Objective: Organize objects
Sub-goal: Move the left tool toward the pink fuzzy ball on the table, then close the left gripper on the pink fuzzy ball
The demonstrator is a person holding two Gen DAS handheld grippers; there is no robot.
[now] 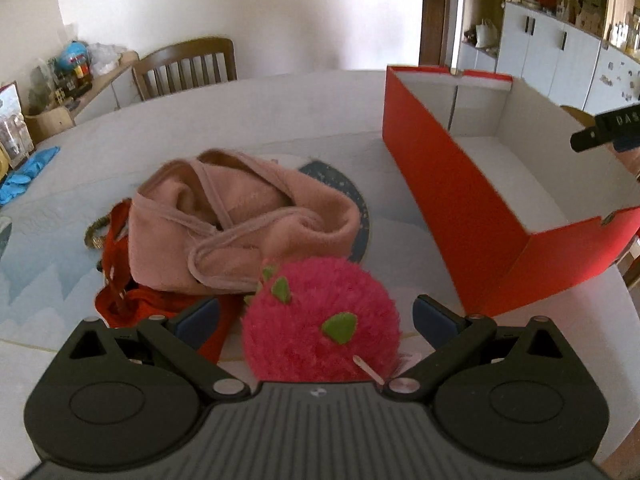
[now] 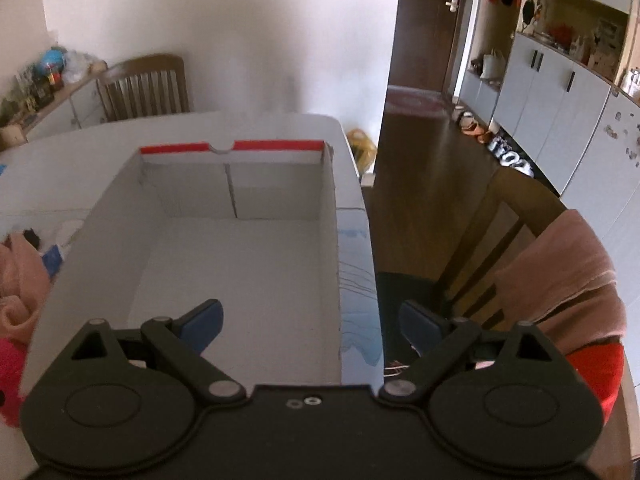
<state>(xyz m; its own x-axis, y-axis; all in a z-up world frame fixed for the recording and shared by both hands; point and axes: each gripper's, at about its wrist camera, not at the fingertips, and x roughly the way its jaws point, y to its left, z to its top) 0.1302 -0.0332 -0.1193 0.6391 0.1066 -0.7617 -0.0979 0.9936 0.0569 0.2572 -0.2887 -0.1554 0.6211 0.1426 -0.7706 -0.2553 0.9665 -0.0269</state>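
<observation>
A fuzzy pink plush ball with green spikes [image 1: 320, 320] lies on the table between the open fingers of my left gripper [image 1: 316, 318]; the pads stand apart from it on both sides. Behind it lies a pink fleece garment [image 1: 240, 220] on a red cloth [image 1: 136, 308]. An open red shoebox [image 1: 440, 184] with a white inside stands to the right. My right gripper [image 2: 312, 322] is open and empty, hovering over the box's [image 2: 240, 264] near right wall. Its tip shows at the right edge of the left wrist view [image 1: 608, 128].
A beaded bracelet [image 1: 94, 234] lies left of the garment. Blue gloves [image 1: 28, 172] lie at the table's far left. A wooden chair [image 1: 188, 66] stands behind the table. Another chair [image 2: 520, 248] with a pink cloth draped on it stands at the right.
</observation>
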